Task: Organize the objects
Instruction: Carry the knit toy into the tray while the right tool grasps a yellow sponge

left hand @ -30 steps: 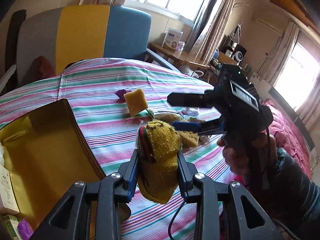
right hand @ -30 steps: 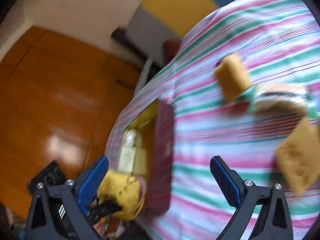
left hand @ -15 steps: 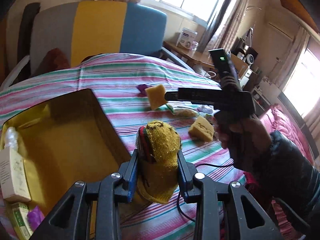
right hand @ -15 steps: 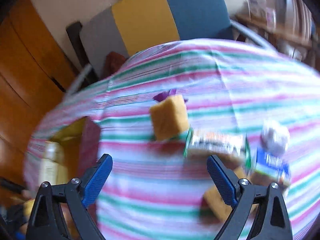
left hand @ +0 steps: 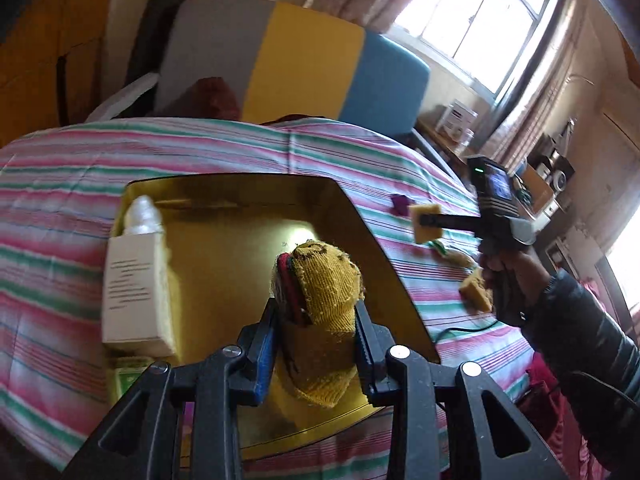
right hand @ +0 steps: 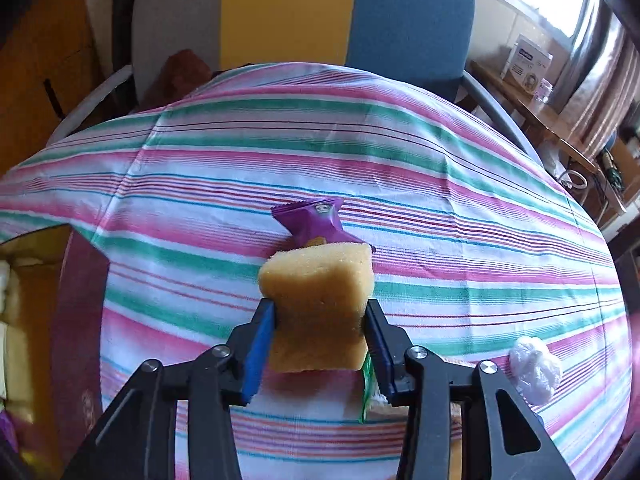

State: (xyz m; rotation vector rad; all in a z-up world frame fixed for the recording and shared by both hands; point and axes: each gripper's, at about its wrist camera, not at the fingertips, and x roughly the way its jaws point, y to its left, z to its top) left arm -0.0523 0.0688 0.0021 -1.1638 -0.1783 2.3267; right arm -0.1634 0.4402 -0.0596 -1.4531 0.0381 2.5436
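My left gripper point(left hand: 316, 332) is shut on a yellow knitted cloth point(left hand: 324, 292) with red and green stripes and holds it over the open gold box point(left hand: 224, 248). The box holds a white carton point(left hand: 134, 288) and a white bottle point(left hand: 142, 216). My right gripper point(right hand: 320, 332) is shut on a yellow sponge point(right hand: 320, 296), squeezing its sides, just above the striped tablecloth point(right hand: 440, 200). A purple wrapper point(right hand: 316, 220) lies just behind the sponge. In the left wrist view the right gripper point(left hand: 428, 222) is at that sponge point(left hand: 426, 230), and a second sponge point(left hand: 476, 294) lies nearer.
A crumpled white plastic ball point(right hand: 534, 368) lies at the right and a green-edged packet point(right hand: 366, 392) under my right jaws. The box edge point(right hand: 80, 320) is at the left. A grey, yellow and blue chair point(right hand: 304, 20) stands behind the table.
My left gripper has carried the knitted cloth left, from over the tablecloth to over the gold box. My right gripper has swung to the table, moved forward and shut on the yellow sponge.
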